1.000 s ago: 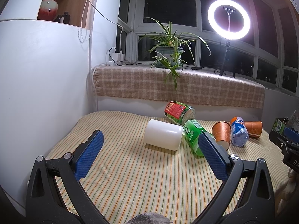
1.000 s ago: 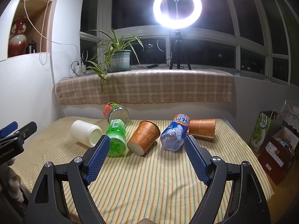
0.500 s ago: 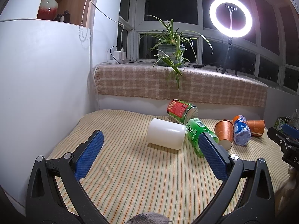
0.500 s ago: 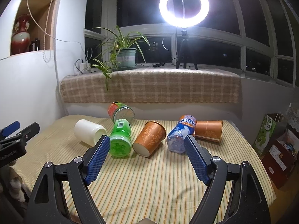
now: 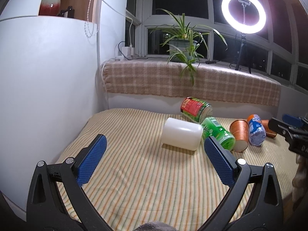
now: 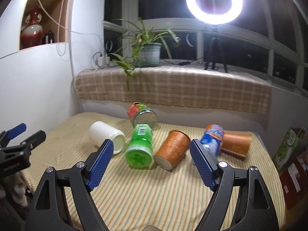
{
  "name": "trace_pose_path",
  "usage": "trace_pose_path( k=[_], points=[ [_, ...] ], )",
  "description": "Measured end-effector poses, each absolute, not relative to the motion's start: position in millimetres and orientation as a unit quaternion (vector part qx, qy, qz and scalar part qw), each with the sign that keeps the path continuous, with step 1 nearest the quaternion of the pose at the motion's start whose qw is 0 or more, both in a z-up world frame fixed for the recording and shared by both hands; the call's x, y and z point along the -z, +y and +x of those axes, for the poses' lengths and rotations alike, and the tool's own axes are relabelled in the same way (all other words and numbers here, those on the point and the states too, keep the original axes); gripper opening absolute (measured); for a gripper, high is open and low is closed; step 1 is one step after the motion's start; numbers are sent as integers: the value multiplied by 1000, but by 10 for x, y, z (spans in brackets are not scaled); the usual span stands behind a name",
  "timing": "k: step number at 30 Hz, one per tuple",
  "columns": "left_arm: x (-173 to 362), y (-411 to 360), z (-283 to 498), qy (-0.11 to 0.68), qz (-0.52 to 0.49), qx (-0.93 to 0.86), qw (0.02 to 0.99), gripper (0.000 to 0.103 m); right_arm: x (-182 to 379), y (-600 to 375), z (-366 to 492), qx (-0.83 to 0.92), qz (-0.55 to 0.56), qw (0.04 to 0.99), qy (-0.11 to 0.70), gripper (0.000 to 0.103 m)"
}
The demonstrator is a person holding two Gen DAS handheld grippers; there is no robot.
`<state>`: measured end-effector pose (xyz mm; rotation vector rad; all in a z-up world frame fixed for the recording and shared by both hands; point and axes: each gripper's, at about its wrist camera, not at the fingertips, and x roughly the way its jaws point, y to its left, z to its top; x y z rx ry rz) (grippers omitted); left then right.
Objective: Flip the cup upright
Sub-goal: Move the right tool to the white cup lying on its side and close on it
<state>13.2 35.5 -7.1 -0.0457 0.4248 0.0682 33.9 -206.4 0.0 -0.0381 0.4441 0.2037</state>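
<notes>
A white cup [image 5: 182, 133] lies on its side on the striped table; it also shows in the right wrist view [image 6: 106, 137]. Two orange paper cups lie on their sides: the near one [image 6: 172, 151] [image 5: 239, 133] and the far one [image 6: 236, 142]. My left gripper [image 5: 154, 154] is open and empty, in front of the white cup. My right gripper [image 6: 152, 158] is open and empty, with the near orange cup and a green bottle [image 6: 140, 146] just beyond its fingers.
A red-green can [image 6: 142, 113] and a blue bottle [image 6: 211, 139] also lie on the table. A plaid-covered sill [image 6: 173, 88] with a potted plant [image 6: 148, 52] and ring light [image 6: 214, 1] runs behind. A white wall [image 5: 48, 86] stands left. Boxes [image 6: 288, 146] stand beyond the right edge.
Both grippers have shifted left and slightly closer to the objects, so the items appear further right and larger in both views. Nothing on the table has moved.
</notes>
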Motion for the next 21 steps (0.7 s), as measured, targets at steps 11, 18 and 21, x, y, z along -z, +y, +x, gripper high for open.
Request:
trace_pose_path(
  k=[11,18,21],
  points=[
    [105,678,115,248,-40,-44,967,103,44,-1570,1036,-236,-106,919,297,81],
    [109,837,66,264,-52,-46,962,103,168,-1184,1453,-293,-178,870,356,81],
    [120,901,48,268,-57,-50,960,103,243,-1004,1609,-307,-210,847,380,81]
  ],
)
